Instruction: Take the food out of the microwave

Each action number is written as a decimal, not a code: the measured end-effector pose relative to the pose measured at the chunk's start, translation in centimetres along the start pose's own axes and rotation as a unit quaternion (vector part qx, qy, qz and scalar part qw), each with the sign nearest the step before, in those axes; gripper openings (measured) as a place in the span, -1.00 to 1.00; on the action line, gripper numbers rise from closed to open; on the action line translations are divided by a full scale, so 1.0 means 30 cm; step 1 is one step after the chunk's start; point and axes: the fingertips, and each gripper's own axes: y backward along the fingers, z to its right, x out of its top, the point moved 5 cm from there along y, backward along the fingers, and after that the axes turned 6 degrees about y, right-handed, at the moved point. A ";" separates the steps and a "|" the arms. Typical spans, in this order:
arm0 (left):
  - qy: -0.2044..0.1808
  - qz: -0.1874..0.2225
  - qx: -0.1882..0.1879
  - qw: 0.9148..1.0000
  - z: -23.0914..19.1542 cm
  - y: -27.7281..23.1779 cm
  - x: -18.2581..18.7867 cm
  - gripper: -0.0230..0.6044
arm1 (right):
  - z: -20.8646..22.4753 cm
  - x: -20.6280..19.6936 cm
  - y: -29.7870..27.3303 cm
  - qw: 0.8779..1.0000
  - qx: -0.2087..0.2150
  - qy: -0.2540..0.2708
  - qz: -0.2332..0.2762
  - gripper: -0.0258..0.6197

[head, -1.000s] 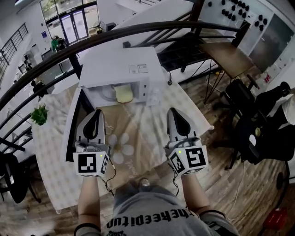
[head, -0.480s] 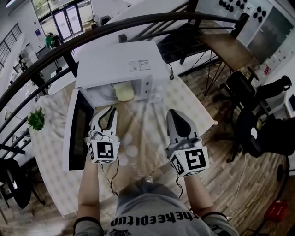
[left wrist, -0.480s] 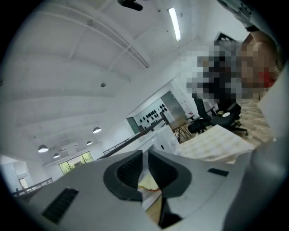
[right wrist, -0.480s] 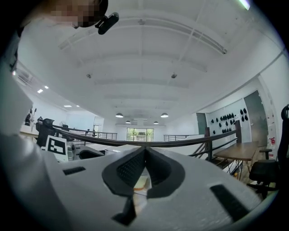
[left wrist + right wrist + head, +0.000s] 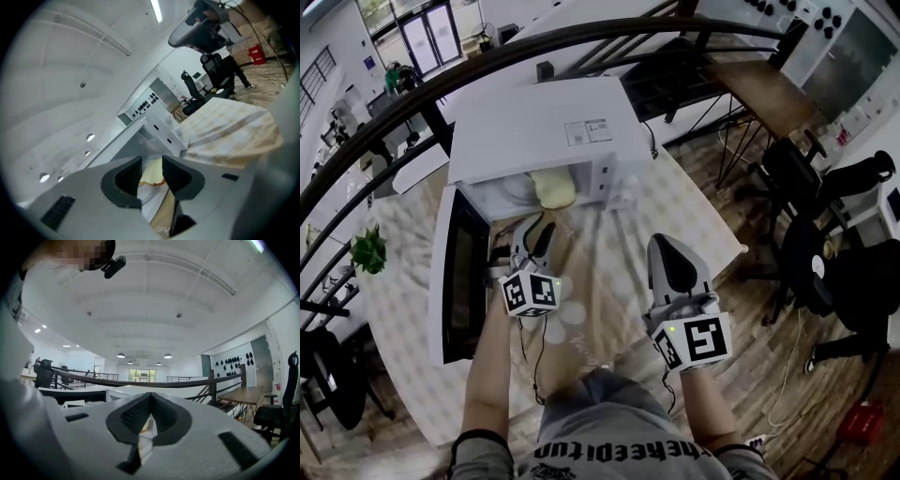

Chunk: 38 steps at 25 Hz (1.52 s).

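Observation:
The white microwave (image 5: 544, 136) stands at the table's far side with its door (image 5: 459, 281) swung open to the left. Inside lies the pale yellow food (image 5: 553, 187). My left gripper (image 5: 539, 225) is just in front of the opening, rolled to one side; its jaws have just been opening and stand apart with nothing between them. In the left gripper view the food (image 5: 151, 174) shows beyond the gap of the left gripper (image 5: 151, 161). My right gripper (image 5: 661, 242) hangs over the tablecloth to the right, shut and empty. The right gripper (image 5: 150, 397) points level, jaws together.
A patterned tablecloth (image 5: 609, 234) covers the table. A small potted plant (image 5: 367, 251) sits at the left edge. A black railing (image 5: 487, 66) runs behind the microwave. A wooden table (image 5: 769, 103) and black chairs (image 5: 806, 187) stand to the right.
My left gripper has moved forward and down towards the microwave's open front and rolled over. The right gripper has sunk slightly.

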 end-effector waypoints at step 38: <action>-0.165 -0.128 -0.006 0.978 0.163 -0.412 -0.214 -0.58 | 0.131 -0.138 0.063 0.995 -0.070 0.006 -0.072 -0.91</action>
